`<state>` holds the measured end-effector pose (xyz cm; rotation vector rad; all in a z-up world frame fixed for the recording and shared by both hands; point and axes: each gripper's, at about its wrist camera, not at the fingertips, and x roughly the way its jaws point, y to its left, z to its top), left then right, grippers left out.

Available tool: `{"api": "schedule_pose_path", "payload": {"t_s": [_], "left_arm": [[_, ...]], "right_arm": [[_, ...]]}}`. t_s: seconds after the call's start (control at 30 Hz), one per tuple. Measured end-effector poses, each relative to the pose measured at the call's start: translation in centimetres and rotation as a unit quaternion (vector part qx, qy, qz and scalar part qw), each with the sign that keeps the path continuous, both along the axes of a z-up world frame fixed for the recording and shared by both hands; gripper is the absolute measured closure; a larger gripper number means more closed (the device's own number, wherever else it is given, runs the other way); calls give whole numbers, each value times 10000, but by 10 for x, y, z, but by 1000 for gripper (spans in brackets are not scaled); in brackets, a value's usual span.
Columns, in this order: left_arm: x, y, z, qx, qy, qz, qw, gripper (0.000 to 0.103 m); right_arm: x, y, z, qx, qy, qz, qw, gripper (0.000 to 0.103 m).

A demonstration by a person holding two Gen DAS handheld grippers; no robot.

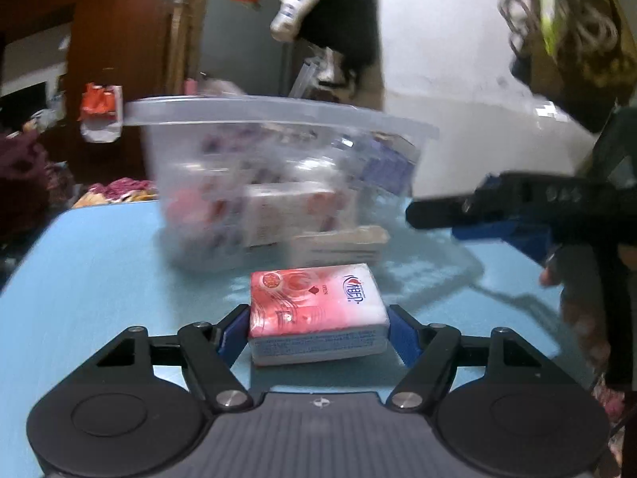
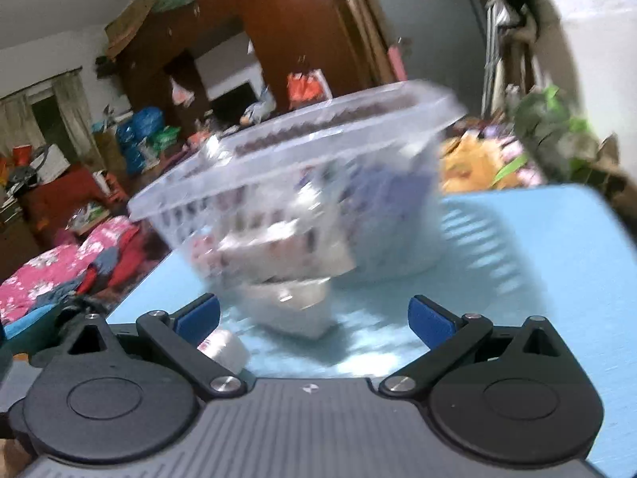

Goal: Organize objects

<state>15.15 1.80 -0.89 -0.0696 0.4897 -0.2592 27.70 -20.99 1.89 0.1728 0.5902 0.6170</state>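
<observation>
My left gripper (image 1: 318, 328) is shut on a red and white tissue pack (image 1: 316, 312), held just above the light blue table (image 1: 99, 279). A clear plastic basket (image 1: 278, 175) with several packets inside stands just beyond it. A whitish box (image 1: 336, 245) lies between the pack and the basket. My right gripper (image 2: 314, 320) is open and empty, facing the same basket (image 2: 302, 183) from close by. The whitish box (image 2: 294, 306) lies between its fingers and the basket. A tissue pack (image 2: 225, 348) shows by its left finger. The right gripper also shows in the left wrist view (image 1: 438, 211).
The blue table (image 2: 537, 279) ends behind the basket and at the left. Clothes and bedding (image 2: 67, 271) lie beyond the left edge. A dark wooden wardrobe (image 2: 302, 32) and a white wall (image 1: 458, 40) stand behind.
</observation>
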Motion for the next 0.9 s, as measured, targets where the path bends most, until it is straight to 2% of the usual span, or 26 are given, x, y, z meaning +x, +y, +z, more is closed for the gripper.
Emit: {"api": "schedule_pose_path", "payload": {"t_s": [0.17, 0.3, 0.37, 0.4, 0.43, 0.5, 0.57, 0.77, 0.9], "left_arm": [[-17, 40, -6, -487, -123, 224, 9985, 27], [-19, 46, -8, -560, -216, 281, 9978, 27], [-18, 47, -9, -591, -252, 266, 9976, 27], [-16, 47, -9, -617, -264, 259, 9974, 27], [-18, 50, -10, -671, -278, 254, 9970, 27], [-18, 53, -12, -779, -312, 246, 9962, 27], [-22, 52, -14, -772, -374, 230, 9961, 27], [-25, 52, -15, -781, -439, 246, 9957, 27], [-27, 54, -16, -820, -462, 238, 9953, 27]], "right_arm": [[7, 38, -10, -304, 197, 23, 9993, 0], [4, 53, -18, -562, 237, 10, 9981, 1], [0, 56, -21, -761, 150, 16, 9970, 11], [-4, 56, -20, -875, 48, -11, 9962, 22], [-6, 58, -19, -943, -8, -26, 9955, 37], [-10, 49, -18, -898, -31, 6, 9960, 52], [-15, 41, -13, -712, -76, 101, 9974, 52], [-21, 26, -11, -740, -199, 192, 9969, 53], [-31, 28, -10, -850, -432, 173, 9953, 55]]}}
